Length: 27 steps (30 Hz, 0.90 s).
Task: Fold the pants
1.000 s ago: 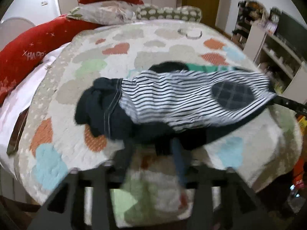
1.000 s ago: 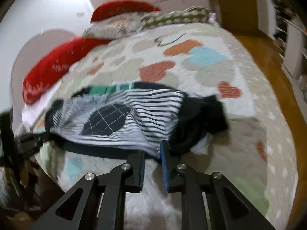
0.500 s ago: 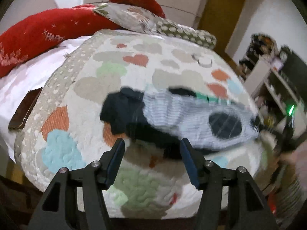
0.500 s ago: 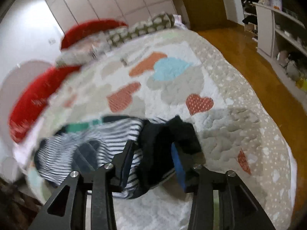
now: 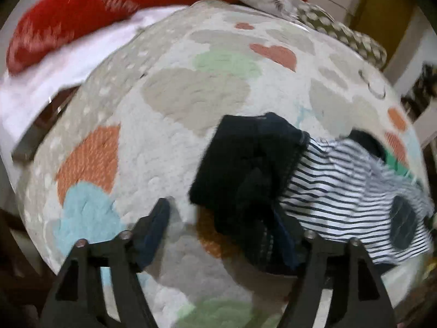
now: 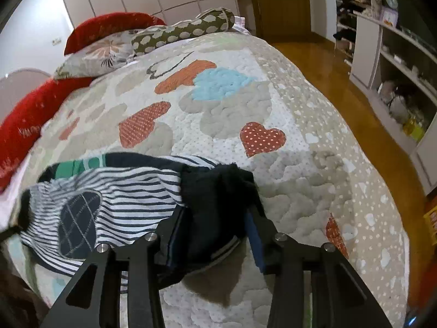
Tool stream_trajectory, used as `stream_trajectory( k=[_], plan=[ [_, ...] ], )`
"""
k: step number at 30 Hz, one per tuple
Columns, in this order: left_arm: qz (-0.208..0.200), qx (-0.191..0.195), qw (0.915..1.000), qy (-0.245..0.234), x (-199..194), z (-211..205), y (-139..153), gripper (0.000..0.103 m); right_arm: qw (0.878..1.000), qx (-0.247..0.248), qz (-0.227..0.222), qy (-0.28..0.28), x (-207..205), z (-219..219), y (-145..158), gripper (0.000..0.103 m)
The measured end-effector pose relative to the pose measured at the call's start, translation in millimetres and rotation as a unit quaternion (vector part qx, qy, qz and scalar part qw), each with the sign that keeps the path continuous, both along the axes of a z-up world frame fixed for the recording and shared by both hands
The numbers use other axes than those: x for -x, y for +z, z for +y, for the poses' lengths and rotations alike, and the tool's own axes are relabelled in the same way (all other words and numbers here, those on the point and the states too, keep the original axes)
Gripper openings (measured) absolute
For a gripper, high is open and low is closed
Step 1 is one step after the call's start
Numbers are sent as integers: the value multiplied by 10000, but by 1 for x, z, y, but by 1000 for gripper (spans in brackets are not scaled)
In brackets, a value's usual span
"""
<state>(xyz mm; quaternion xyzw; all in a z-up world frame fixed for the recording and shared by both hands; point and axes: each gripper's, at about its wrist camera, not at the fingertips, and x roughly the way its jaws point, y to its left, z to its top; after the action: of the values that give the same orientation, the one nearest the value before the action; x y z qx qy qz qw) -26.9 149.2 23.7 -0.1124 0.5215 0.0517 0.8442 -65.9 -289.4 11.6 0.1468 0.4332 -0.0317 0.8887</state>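
On the heart-print quilt (image 6: 273, 104) the pants (image 6: 114, 207) lie bunched near the foot edge, striped part with a dark patch, dark part beside it. Left gripper (image 5: 226, 224), pinching a second ago, now has jaws opening, quilt and dark cloth between them, nothing pinched. Right gripper (image 6: 215, 227) was near-closed; jaws opening around the dark fold, no grip. Looks like regrasping. Only the left view shows the white sheet (image 5: 41, 82); only the right shows shelves (image 6: 396, 82).
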Motion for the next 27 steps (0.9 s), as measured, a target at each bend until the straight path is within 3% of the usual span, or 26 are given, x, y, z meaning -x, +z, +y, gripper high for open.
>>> stream_trajectory(
  k=[3,6,9,13,18,22,27],
  plan=[
    [-67,548,9984,-106,13,9,27,73,9981,-515,-229,-242,12,-17,10,49],
    [-575,519,9943,-729,27,-22,72,73,9940,-894,-509,-382,31,-30,17,51],
    [-694,402,9851,-1523,23,-74,95,74,9905,-1094,-678,-492,45,-36,16,54],
    [-452,289,9630,-2642,1,-168,94,74,9839,-1529,-802,-454,55,-40,10,59],
    [6,398,9256,-3765,-33,-284,71,74,9828,-1694,-726,-153,55,-34,-1,62],
    [465,513,9038,-4223,-55,-348,49,74,9812,-1773,-756,-75,53,-33,-2,66],
    [768,234,8747,-4780,-68,-403,25,73,9820,-1748,-710,96,42,-28,-5,67]
  ],
)
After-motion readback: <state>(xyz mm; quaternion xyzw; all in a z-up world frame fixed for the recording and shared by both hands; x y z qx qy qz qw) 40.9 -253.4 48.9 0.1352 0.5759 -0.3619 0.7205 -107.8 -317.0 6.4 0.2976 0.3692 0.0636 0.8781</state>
